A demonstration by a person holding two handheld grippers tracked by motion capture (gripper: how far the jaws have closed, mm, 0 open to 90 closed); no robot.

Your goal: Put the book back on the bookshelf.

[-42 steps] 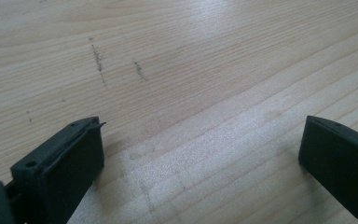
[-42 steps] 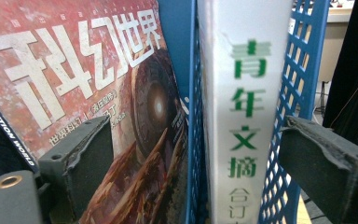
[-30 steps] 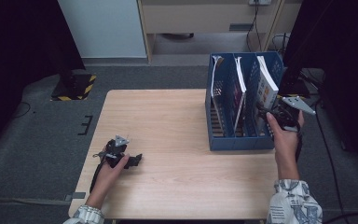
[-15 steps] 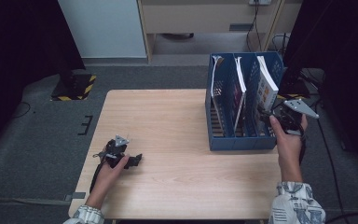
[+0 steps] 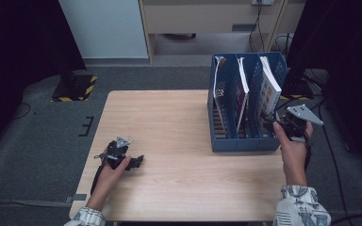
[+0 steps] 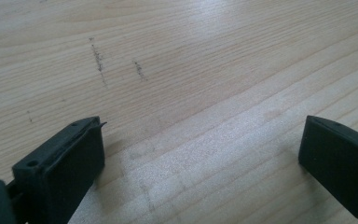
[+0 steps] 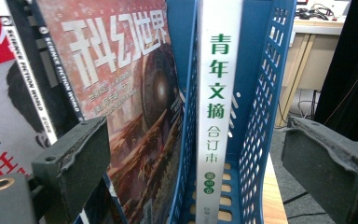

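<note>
Your right gripper (image 5: 272, 121) is held up at the near end of the blue file rack (image 5: 238, 143), its jaws spread wide with nothing between the pads. In the right gripper view, the white-spined book (image 7: 216, 102) with green characters stands upright straight ahead, in the gap between your two fingers but beyond their tips, not touched by either. It sits in the rack's outermost compartment, with the perforated blue wall (image 7: 261, 107) just beside it toward your right-hand finger (image 7: 331, 163). Past your left-hand finger (image 7: 74, 161), on the other side of a blue divider, a science-fiction magazine (image 7: 126, 93) leans in the next compartment. Your left gripper (image 5: 136, 162) rests low on the wooden table (image 5: 179, 122), well apart from the rack, its jaws also wide apart over bare wood (image 6: 200, 140).
</note>
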